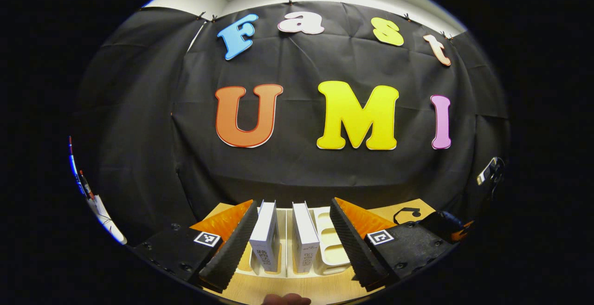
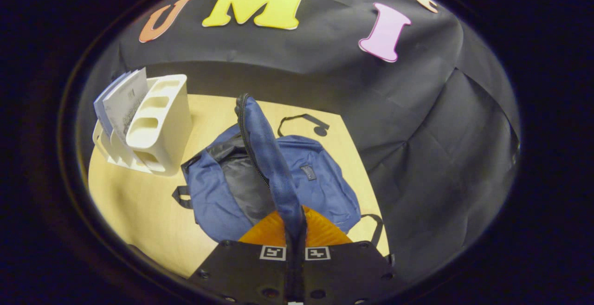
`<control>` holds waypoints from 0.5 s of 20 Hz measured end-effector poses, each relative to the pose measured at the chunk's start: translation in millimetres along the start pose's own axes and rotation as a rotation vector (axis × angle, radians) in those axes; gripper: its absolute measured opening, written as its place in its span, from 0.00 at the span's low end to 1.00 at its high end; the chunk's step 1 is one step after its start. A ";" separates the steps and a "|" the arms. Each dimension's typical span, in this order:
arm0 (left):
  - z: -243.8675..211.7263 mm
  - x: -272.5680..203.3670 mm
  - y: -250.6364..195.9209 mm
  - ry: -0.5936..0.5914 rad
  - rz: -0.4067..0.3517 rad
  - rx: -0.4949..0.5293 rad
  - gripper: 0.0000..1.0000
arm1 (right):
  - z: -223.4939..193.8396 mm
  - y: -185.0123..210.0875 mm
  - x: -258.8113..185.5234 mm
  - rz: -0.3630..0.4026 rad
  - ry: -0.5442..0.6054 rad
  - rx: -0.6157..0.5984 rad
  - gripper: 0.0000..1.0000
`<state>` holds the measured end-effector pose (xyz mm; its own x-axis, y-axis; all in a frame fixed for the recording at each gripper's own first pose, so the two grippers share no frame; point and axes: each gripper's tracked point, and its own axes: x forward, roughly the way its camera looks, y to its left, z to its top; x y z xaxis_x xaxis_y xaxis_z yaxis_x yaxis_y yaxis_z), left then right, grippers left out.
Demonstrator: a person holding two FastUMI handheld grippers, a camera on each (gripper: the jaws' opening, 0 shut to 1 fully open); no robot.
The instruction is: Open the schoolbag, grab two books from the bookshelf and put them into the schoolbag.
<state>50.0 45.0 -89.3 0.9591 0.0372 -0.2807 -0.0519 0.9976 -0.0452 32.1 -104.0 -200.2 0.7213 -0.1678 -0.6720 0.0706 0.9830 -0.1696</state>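
My left gripper (image 1: 292,244): black housing blocks with dark screws, a square black-and-white marker tag on each, ribbed faces on the fingers. My right gripper (image 2: 295,230): black body, two marker tags side by side at 6 o'clock, round screw heads below.

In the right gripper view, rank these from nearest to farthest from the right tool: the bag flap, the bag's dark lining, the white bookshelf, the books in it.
1. Bag flap: pinched in the right tool, rising at centre.
2. Dark lining: just left of the flap, inside the open schoolbag.
3. White bookshelf: upper left on the table.
4. Books: at the shelf's far left side.
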 end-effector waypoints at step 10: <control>-34.3 53.0 -16.2 0.346 -0.064 -0.020 0.99 | 28.7 -99.1 28.9 0.061 0.019 0.082 0.00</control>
<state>92.1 28.9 -136.3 0.8096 -0.0504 -0.5848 -0.0039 0.9958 -0.0913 65.7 -204.2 -182.1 0.7132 -0.1077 -0.6926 0.0837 0.9941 -0.0684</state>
